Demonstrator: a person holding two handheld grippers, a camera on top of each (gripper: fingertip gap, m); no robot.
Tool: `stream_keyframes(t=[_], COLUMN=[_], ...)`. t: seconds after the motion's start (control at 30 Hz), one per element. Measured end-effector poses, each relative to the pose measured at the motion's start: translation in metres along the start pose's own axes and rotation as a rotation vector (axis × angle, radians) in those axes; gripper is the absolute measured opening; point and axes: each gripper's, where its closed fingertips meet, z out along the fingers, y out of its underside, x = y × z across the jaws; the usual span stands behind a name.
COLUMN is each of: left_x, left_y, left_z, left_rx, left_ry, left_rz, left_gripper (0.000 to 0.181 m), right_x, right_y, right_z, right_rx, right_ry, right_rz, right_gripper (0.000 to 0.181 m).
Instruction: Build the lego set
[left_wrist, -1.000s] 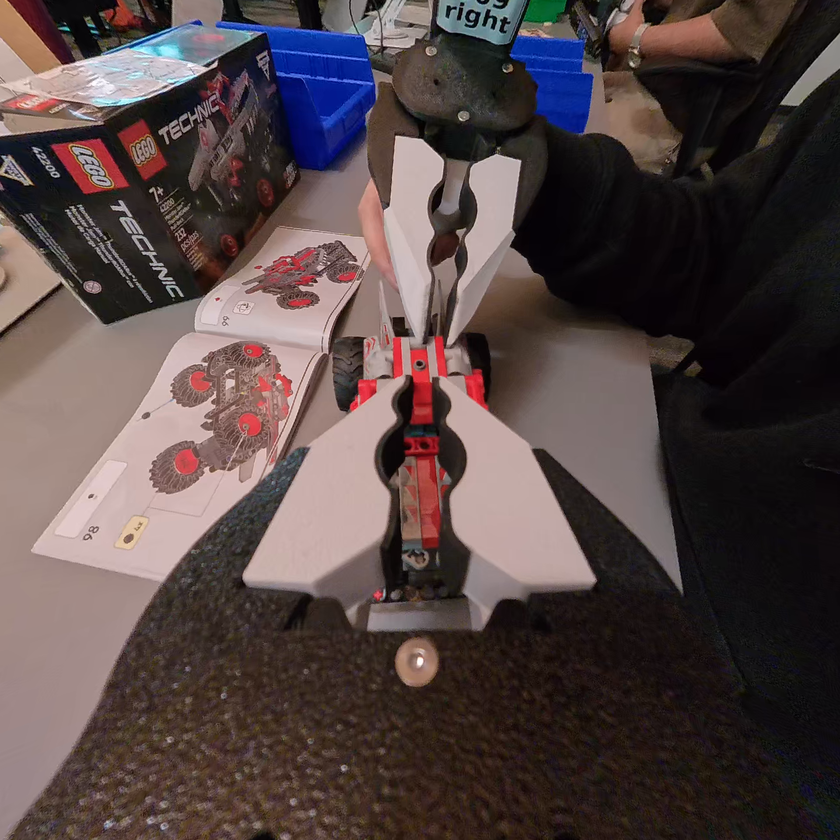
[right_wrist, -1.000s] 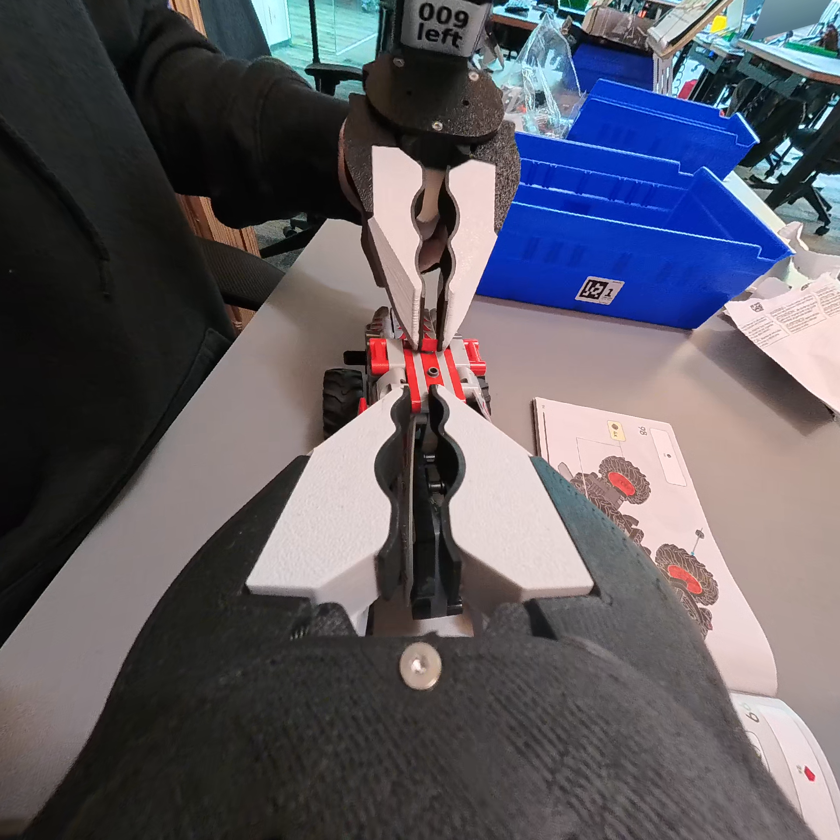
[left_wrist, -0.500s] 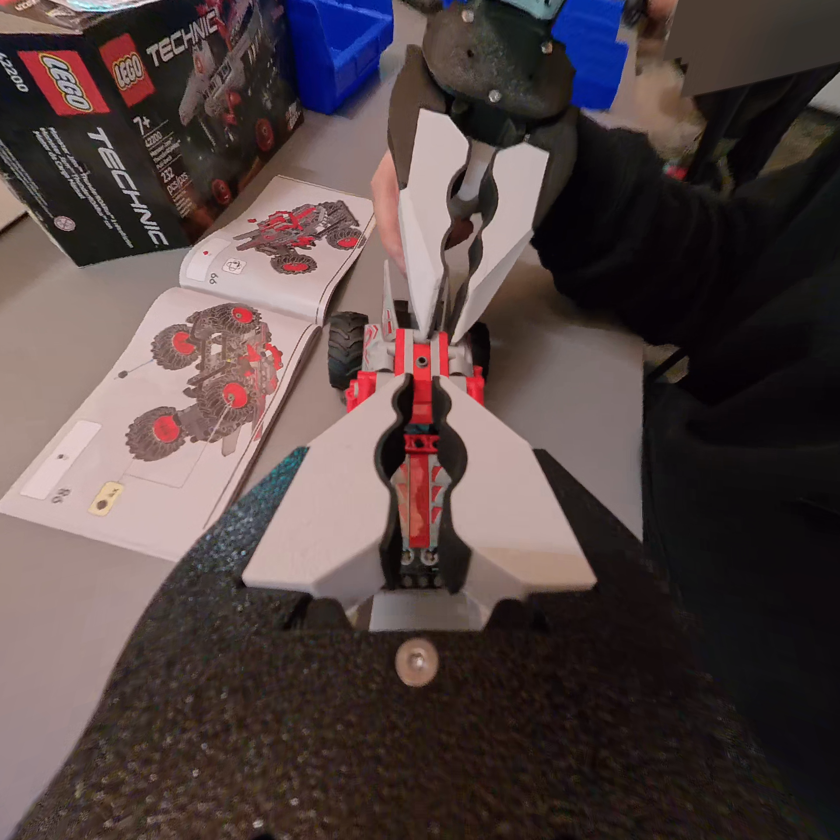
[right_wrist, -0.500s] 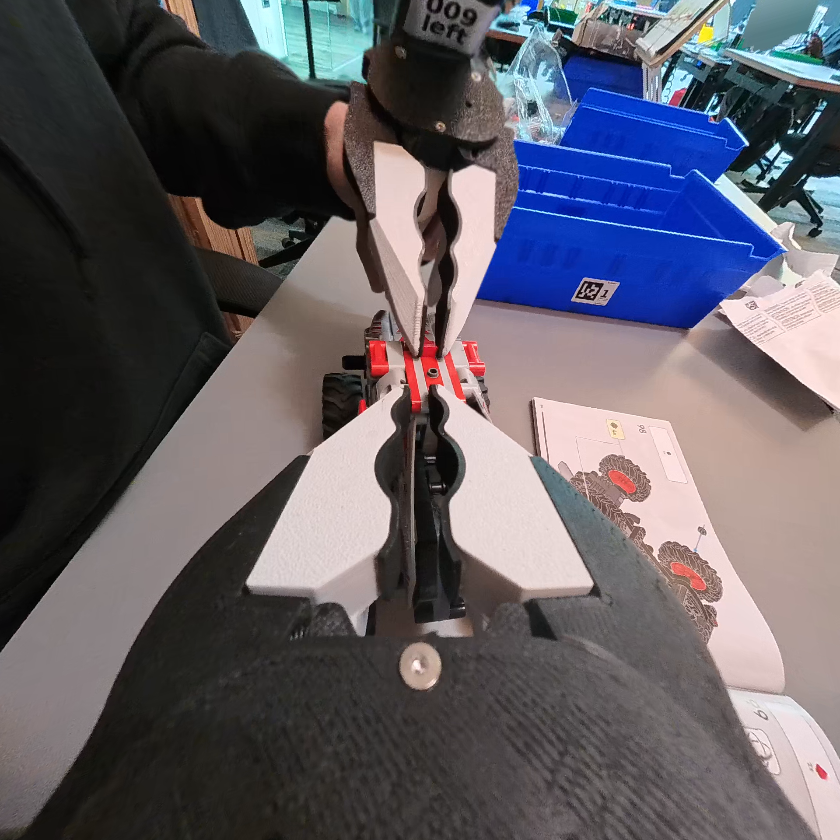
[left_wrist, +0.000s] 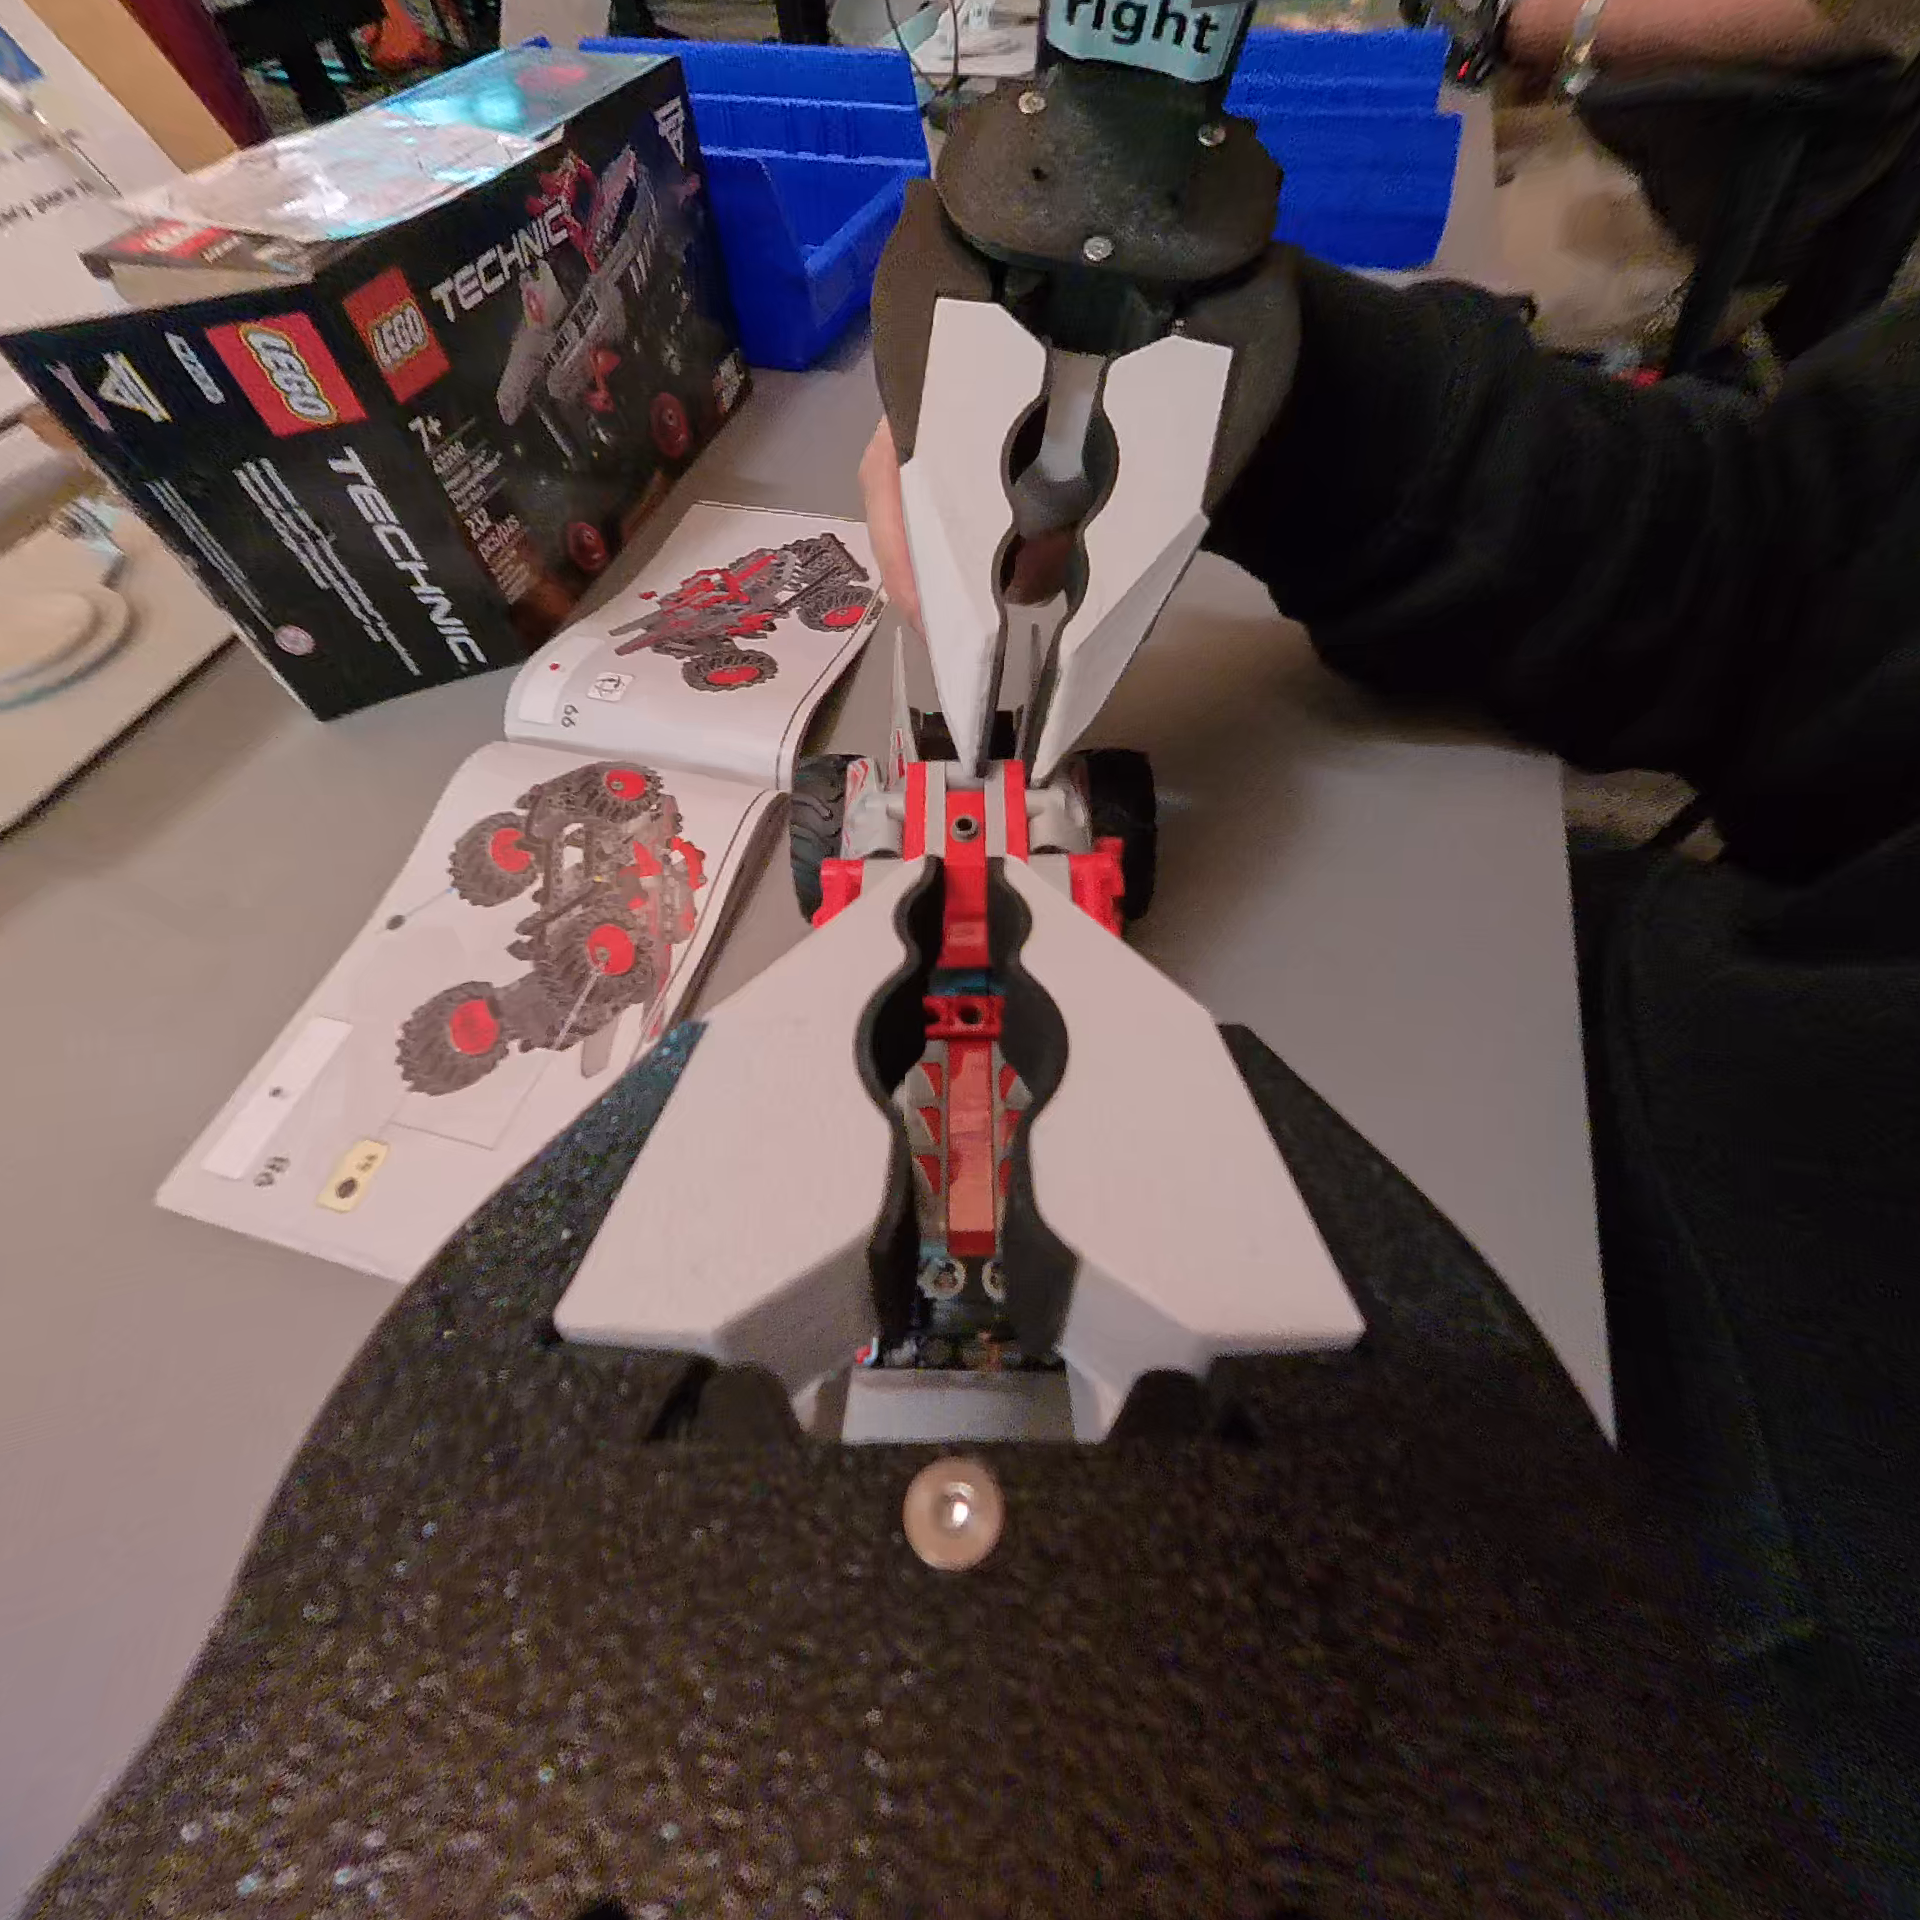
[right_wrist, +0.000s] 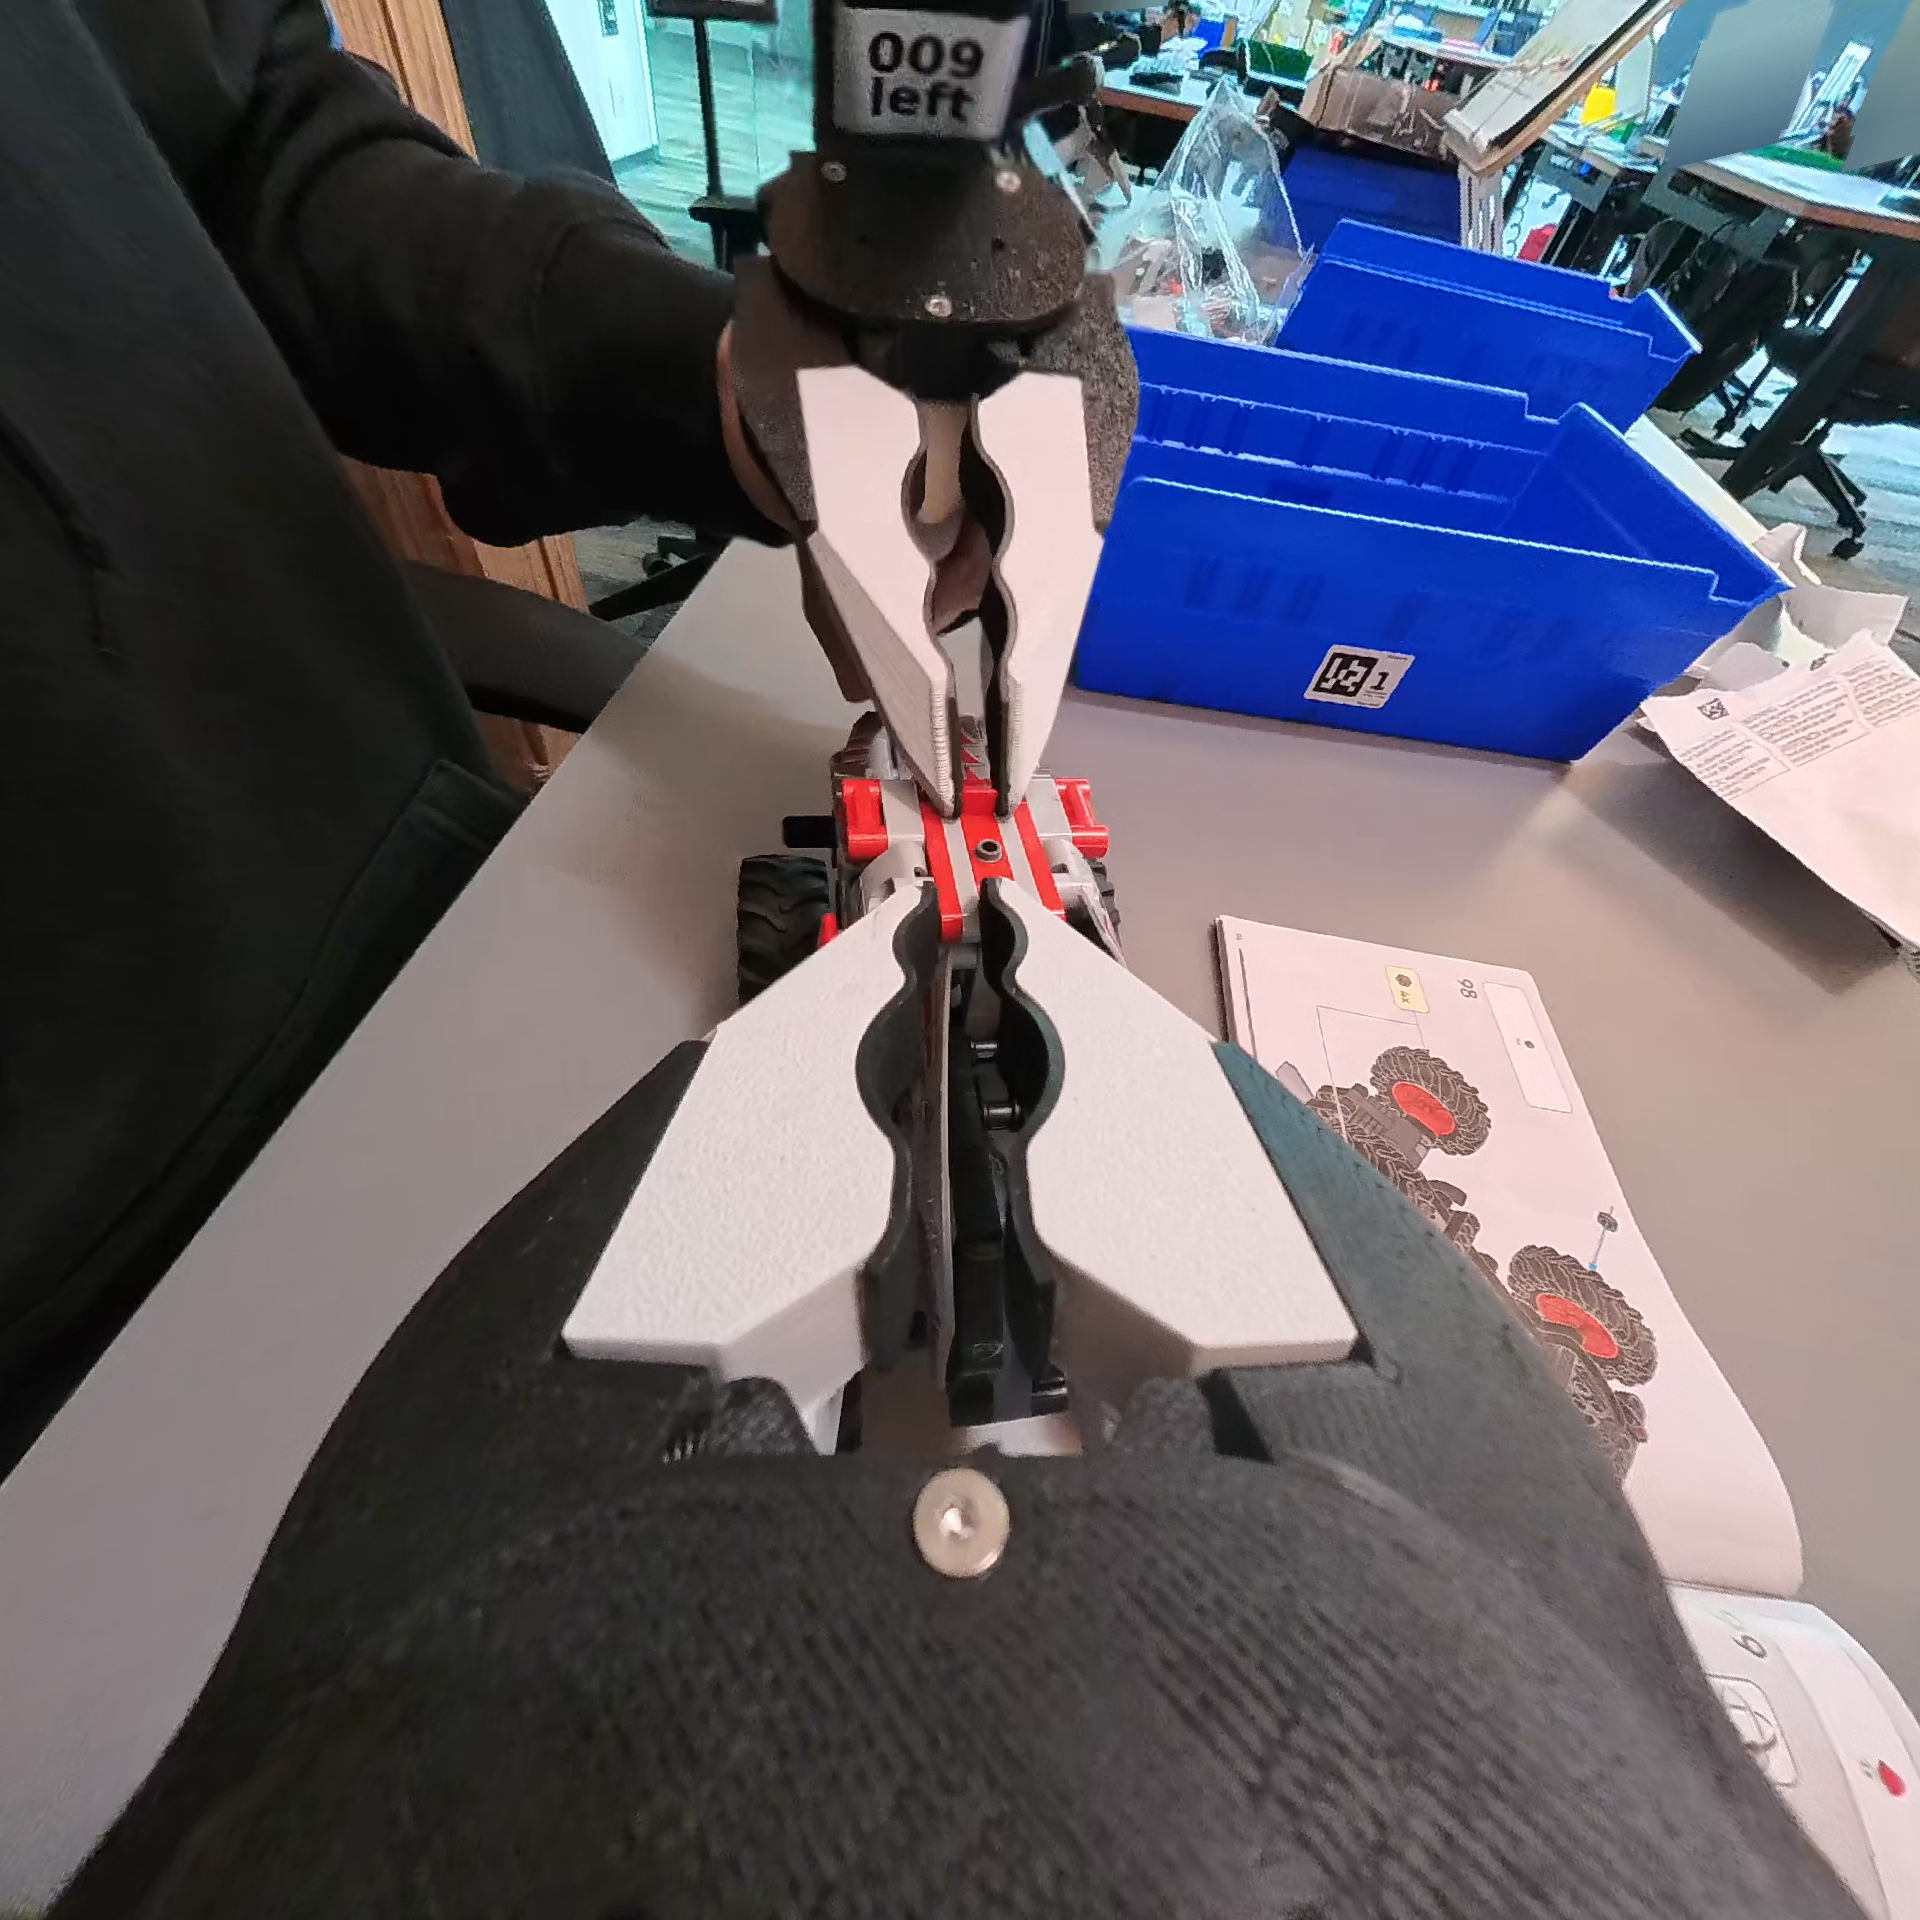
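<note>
Two tongs meet end to end over the truck, which stands on the bench: left tongs clamped on its red spine, right tongs clamped on its other end. Only the left wrist view shows the box, left of the truck. Only the right wrist view shows a tagged blue bin beyond the truck. Both views show the printed manual beside it.
</note>
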Motion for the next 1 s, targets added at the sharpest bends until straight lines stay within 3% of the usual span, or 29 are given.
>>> stream_keyframes(t=[0.03, 0.6, 1.0], left_x=[0.000, 0.001, 0.001], left_y=[-0.001, -0.007, 0.002], left_z=[0.000, -0.011, -0.006], left_rx=[-0.011, 0.060, -0.045], left_ry=[-0.017, 0.026, 0.045], left_rz=[0.029, 0.022, -0.016], left_gripper=[0.006, 0.014, 0.005], right_x=[0.000, 0.000, 0.000], right_y=[0.000, -0.001, -0.001], right_z=[0.000, 0.000, 0.002], right_rx=[0.004, 0.022, 0.030], right_ry=[0.003, 0.003, -0.001], right_rz=[0.001, 0.001, 0.005], right_gripper=[0.006, 0.006, 0.006])
